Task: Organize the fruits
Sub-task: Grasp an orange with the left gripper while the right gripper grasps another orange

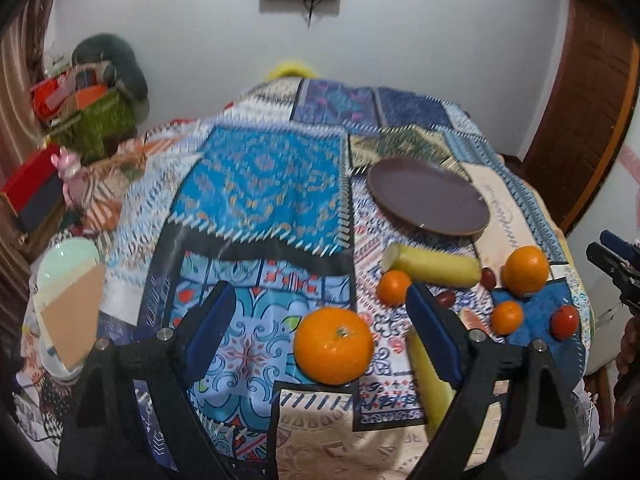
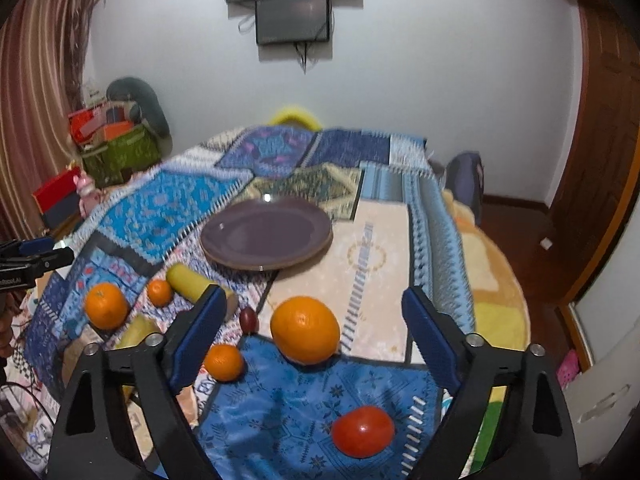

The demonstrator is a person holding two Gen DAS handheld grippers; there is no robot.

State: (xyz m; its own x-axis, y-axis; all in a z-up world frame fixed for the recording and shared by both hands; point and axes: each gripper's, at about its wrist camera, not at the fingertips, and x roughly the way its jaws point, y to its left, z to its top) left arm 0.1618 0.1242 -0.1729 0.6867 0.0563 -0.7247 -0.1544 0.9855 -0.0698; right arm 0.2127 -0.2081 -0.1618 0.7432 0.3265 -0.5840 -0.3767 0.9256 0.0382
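Observation:
A patchwork cloth (image 1: 260, 184) covers the table, with a dark purple plate (image 1: 428, 200) (image 2: 266, 236) toward the back. My left gripper (image 1: 320, 300) is open, and a large orange (image 1: 333, 345) lies on the cloth between its fingers, untouched. My right gripper (image 2: 314, 300) is open around another large orange (image 2: 305, 330), pads apart from it. A red tomato (image 2: 363, 431) lies nearer to me. Two small oranges (image 2: 223, 362) (image 2: 159, 293), a yellow-green cylinder (image 2: 192, 284), a second one (image 1: 430, 376) and a dark red grape (image 2: 248, 320) lie between the grippers.
A stack of pale green dishes (image 1: 68, 256) with a cardboard piece sits at the table's left edge. Boxes and a green crate (image 2: 120, 156) are piled by the curtain at the left. A wooden door (image 2: 600, 160) stands at the right, and a screen (image 2: 294, 20) hangs on the wall.

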